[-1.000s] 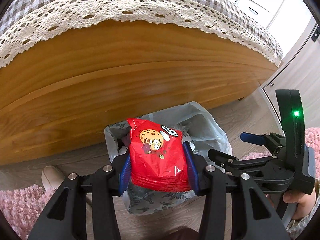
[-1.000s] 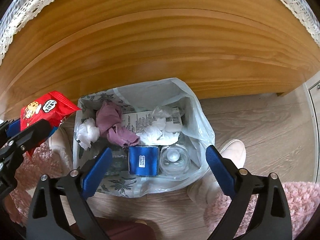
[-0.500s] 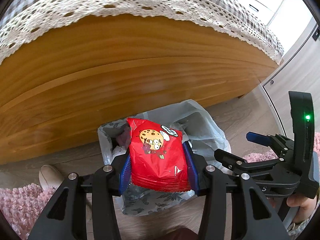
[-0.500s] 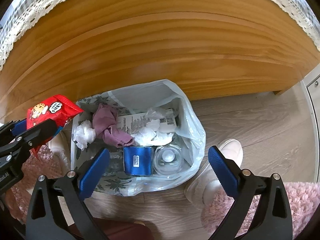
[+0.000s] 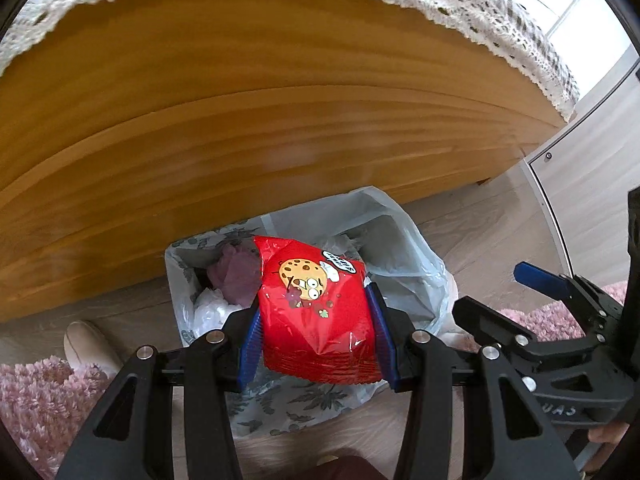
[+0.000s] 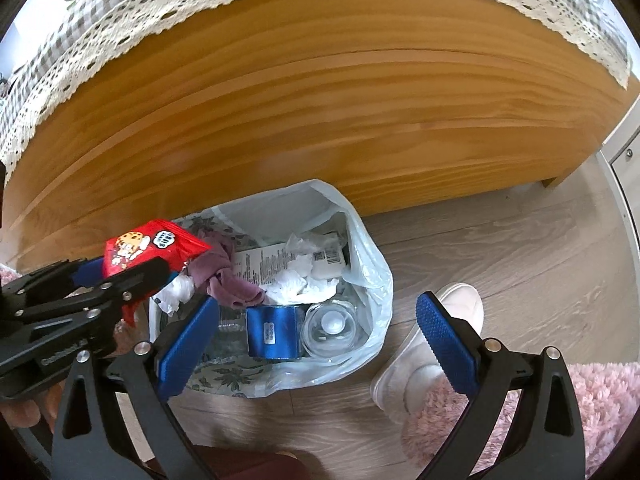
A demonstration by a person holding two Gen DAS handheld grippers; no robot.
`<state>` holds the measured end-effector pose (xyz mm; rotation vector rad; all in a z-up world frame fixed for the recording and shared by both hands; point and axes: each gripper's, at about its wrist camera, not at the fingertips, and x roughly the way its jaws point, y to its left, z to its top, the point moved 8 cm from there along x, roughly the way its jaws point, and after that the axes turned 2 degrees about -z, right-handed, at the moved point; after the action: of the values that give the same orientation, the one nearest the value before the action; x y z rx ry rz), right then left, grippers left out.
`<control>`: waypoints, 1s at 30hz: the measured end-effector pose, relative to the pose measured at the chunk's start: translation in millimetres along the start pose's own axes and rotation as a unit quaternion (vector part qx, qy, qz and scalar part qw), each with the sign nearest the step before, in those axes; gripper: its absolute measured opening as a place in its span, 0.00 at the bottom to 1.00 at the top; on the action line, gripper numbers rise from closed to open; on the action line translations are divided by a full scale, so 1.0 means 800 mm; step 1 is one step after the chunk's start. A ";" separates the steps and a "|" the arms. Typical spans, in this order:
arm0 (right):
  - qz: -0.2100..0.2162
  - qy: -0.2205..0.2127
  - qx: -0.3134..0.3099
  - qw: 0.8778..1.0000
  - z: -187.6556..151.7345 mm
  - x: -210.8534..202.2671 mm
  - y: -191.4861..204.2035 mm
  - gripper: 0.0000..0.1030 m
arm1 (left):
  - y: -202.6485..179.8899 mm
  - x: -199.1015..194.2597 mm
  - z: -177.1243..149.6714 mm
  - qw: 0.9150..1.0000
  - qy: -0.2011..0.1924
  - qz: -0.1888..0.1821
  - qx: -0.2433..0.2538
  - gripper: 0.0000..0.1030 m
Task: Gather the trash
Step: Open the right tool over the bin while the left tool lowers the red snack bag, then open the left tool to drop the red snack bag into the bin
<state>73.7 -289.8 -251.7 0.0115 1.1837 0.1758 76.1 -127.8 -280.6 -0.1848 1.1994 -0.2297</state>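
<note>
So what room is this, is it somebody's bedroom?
Probably a bedroom. There is a wooden bed frame with a checked, lace-edged cover hanging over it, a fluffy pink rug on the wood floor, and a slipper beside a small trash bin.

A wide bed frame (image 6: 320, 120) of honey-coloured wood with running grain fills the upper half of both views. A grey-and-white checked cover (image 6: 56, 40) with a cream lace edge (image 5: 480, 20) hangs over its top. The floor (image 6: 500, 248) is pale grey wood-look plank. A fluffy pink rug (image 6: 592, 400) lies at the lower right, and again at the lower left of the left view. White cabinet doors (image 5: 592, 168) stand at the right. Bright daylight washes the upper right corner.
</note>
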 end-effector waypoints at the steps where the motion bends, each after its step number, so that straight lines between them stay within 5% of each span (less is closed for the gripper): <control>1: -0.002 -0.001 0.002 1.000 0.001 0.000 -0.002 0.92 | 0.000 0.002 0.001 1.000 0.002 0.000 -0.001 0.44; 14: -0.008 -0.012 0.025 1.000 0.006 -0.007 -0.015 0.92 | -0.001 0.017 0.002 1.000 0.012 0.013 0.006 0.46; 19: -0.011 -0.016 0.037 0.999 0.007 -0.010 -0.023 0.92 | 0.001 0.001 0.011 1.000 -0.019 0.024 0.002 0.69; 21: -0.013 -0.016 0.042 0.999 0.007 -0.009 -0.027 0.92 | 0.005 -0.005 0.015 0.999 -0.030 0.034 -0.002 0.86; 30: -0.019 -0.009 0.039 0.999 0.006 -0.003 -0.026 0.92 | 0.038 0.001 0.008 0.996 -0.004 0.072 -0.043 0.93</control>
<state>79.9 -310.3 -250.0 0.0586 1.1711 0.0949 84.7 -98.4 -286.8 -0.1728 1.2094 -0.0515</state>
